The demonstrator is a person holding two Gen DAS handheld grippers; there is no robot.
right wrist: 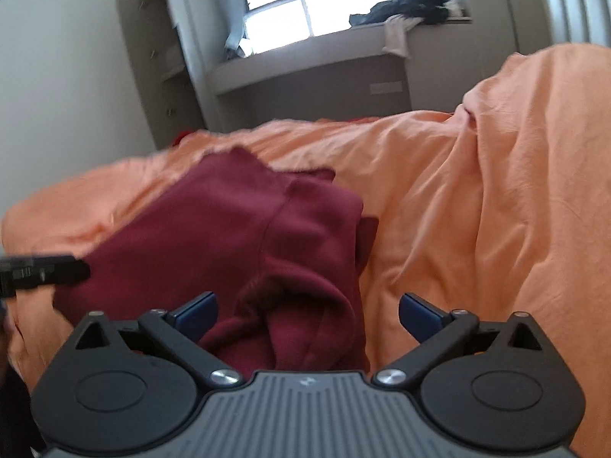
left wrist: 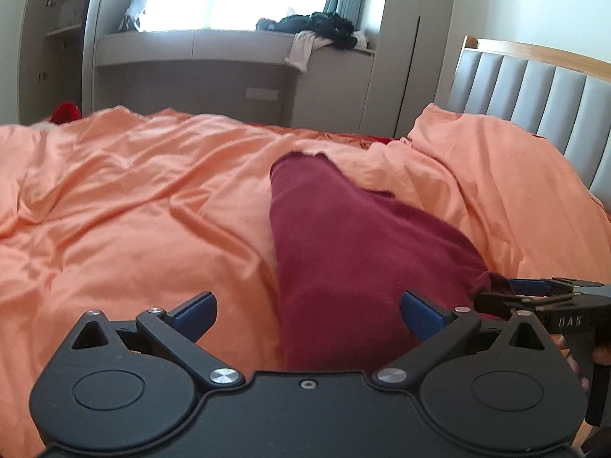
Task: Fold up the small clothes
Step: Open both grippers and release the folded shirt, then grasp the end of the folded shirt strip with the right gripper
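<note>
— Any writing to read?
— Only pale letters on the right gripper where it enters the left wrist view at the right edge; looks like "DAB", too blurred to be sure. Small emblem on the grey ribbed body in the right wrist view, unreadable.
— Anything hidden or cut off?
— Near end of the dark red garment covered by the left gripper body. Clothes pile on the window ledge too dim to sort out.
— The garment itself?
— Long and flat in the left view, lying on the orange bedcover; bunched and folded over near the right gripper.
— Grippers?
— Both spread wide, blue pads clear of cloth, gripping nothing.
</note>
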